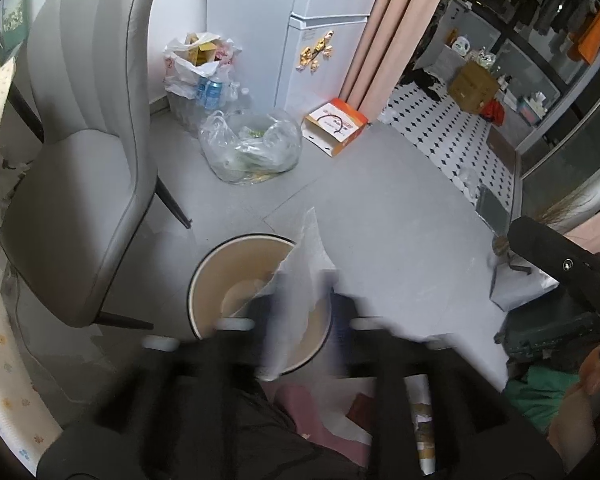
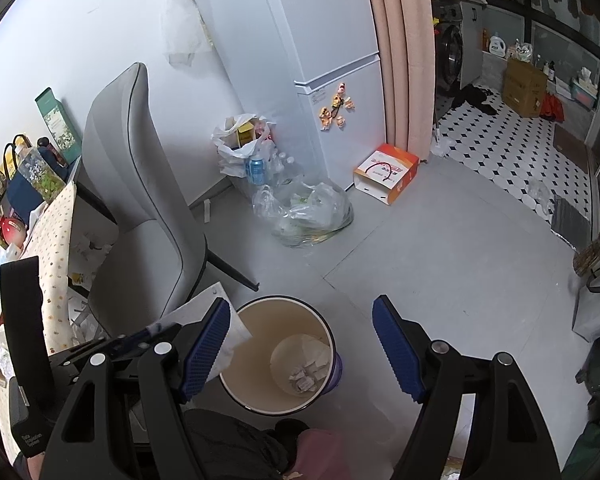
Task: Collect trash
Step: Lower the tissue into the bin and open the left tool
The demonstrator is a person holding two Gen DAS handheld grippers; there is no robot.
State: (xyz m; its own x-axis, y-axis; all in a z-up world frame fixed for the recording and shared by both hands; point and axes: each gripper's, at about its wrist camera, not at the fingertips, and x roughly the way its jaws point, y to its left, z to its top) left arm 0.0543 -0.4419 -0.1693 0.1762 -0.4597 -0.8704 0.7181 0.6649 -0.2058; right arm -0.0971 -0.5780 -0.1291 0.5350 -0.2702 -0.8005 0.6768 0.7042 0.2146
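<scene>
A round cream trash bin point(image 1: 204, 276) point(image 2: 256, 392) stands on the grey floor, with crumpled paper scraps point(image 2: 305, 376) at its bottom. My left gripper point(image 1: 304, 304) is blurred and hangs over the bin's right half. A white sheet of paper point(image 1: 310, 248) stands upright between its jaws, which look parted from it. In the right wrist view the same paper point(image 2: 204, 312) pokes out over the bin's left rim. My right gripper point(image 2: 300, 312) hovers above the bin, wide open with nothing between its blue pads point(image 2: 396, 344).
A grey upholstered chair point(image 1: 80, 184) point(image 2: 140, 200) stands left of the bin. Clear plastic bags of rubbish point(image 1: 252, 148) point(image 2: 308, 212) and an orange-white box point(image 1: 336, 124) point(image 2: 386, 172) lie by the white fridge point(image 2: 300, 40). A table with a floral cloth point(image 2: 52, 248) is at far left.
</scene>
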